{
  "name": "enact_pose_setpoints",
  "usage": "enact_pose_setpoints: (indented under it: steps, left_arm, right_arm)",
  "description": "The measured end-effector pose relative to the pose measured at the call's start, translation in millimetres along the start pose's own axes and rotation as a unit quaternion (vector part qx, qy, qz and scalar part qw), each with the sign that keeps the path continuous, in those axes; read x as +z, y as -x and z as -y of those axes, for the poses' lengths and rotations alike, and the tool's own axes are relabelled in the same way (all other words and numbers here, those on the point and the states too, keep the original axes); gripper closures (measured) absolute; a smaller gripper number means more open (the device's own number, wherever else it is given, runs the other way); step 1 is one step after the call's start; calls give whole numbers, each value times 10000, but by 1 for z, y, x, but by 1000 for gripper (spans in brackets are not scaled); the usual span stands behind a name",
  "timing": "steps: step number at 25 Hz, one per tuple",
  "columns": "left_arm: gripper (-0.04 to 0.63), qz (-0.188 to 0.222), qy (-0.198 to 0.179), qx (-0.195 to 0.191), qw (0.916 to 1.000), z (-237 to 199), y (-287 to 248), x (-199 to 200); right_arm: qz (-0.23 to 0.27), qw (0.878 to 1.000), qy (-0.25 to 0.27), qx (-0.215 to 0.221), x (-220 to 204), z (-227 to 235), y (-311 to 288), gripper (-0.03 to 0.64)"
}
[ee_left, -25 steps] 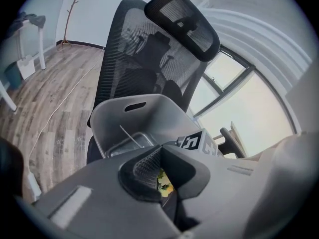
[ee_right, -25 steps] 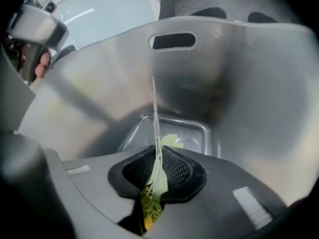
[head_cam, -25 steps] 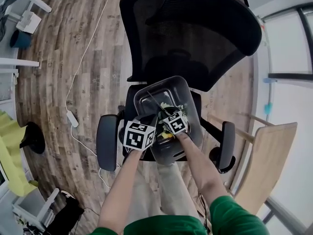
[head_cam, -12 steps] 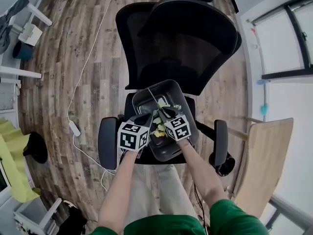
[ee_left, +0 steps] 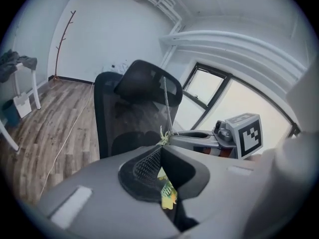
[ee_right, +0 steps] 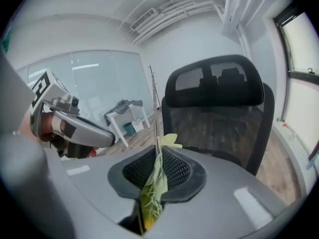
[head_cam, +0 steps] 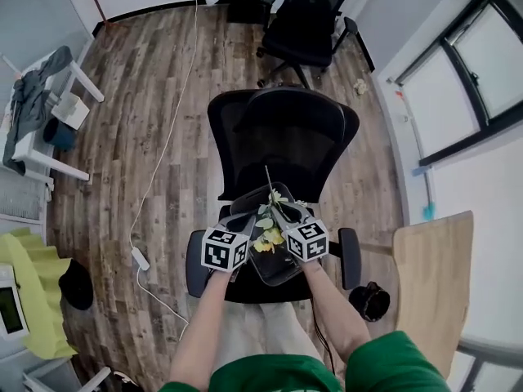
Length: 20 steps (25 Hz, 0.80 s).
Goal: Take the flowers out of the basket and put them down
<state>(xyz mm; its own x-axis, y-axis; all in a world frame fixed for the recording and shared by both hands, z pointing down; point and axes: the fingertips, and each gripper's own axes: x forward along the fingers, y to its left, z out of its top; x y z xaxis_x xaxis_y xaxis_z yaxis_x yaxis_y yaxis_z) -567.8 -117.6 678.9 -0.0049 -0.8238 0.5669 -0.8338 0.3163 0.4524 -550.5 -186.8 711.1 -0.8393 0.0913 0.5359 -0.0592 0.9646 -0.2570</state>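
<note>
Since a second ago both my claws have come up, lifting the flowers (head_cam: 267, 237) clear of the basket (head_cam: 278, 274) on the chair (head_cam: 278, 137). The left claw (head_cam: 248, 219) and right claw (head_cam: 283, 213) each pinch the stems tight. Taking them out looks done; setting them down is left.

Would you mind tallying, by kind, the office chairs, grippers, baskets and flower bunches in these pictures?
Office chairs: 2 (near chair, far chair)
Grippers: 2 (left gripper, right gripper)
Baskets: 1 (basket on the near chair's seat)
Flower bunches: 1 (flower bunch, held by both grippers)
Total: 6
</note>
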Motion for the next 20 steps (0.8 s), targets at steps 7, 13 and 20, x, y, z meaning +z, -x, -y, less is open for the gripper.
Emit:
enact_pose_setpoints:
  steps: [7,13,20]
  left_arm:
    - [577,735,-476,-89,9961,44,52,85]
    - [577,958,-1013,-246,9899,76,98,125]
    - [577,1270,-1356,-501,9813,93,132,155]
  right_arm:
    - [799,9968,29,-80,103,-30,62,566]
    - [1193,9927,80,-145,150,-61,107,567]
    - [1549,9865,324,-426,183,-80,135,568]
